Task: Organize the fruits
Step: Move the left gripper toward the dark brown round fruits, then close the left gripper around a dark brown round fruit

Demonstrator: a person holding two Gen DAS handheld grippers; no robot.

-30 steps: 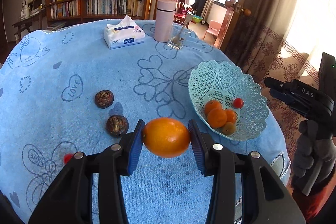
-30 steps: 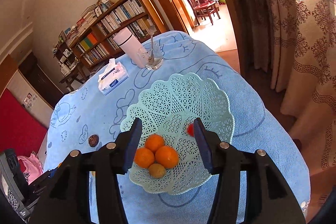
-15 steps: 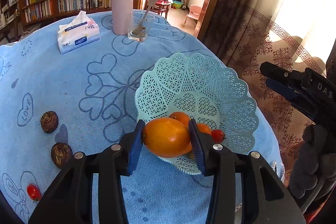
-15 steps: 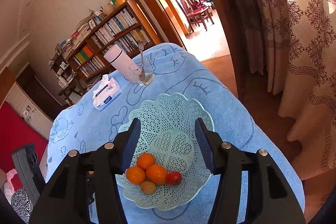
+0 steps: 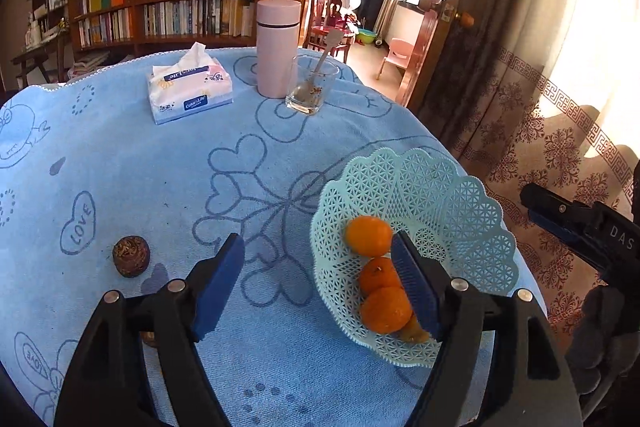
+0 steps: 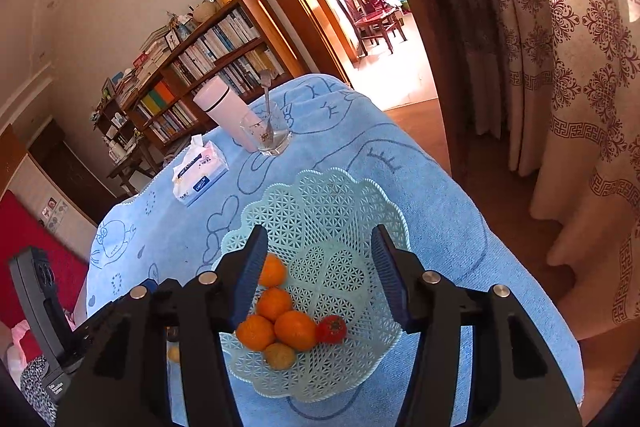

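A pale green lattice basket point(image 5: 448, 187) point(image 6: 340, 199) sits at the table's right side and holds several oranges point(image 5: 368, 235) point(image 6: 294, 329), a small brownish fruit point(image 6: 280, 355) and a red tomato point(image 6: 331, 327). My left gripper point(image 5: 320, 279) is open and empty, low over the basket's left rim. A dark round fruit point(image 5: 131, 255) lies on the blue cloth to its left. My right gripper point(image 6: 320, 271) is open and empty above the basket; it also shows in the left wrist view point(image 5: 560, 215).
A tissue box point(image 5: 188, 89), a pink flask point(image 5: 278, 47) and a glass with a spoon point(image 5: 310, 89) stand at the far side of the blue cloth. A bookshelf stands behind. The table edge and a curtain are at the right.
My left gripper opened and let go of the orange, which now lies in the basket. The gripper drew back to the left. The right gripper stayed open above the basket.
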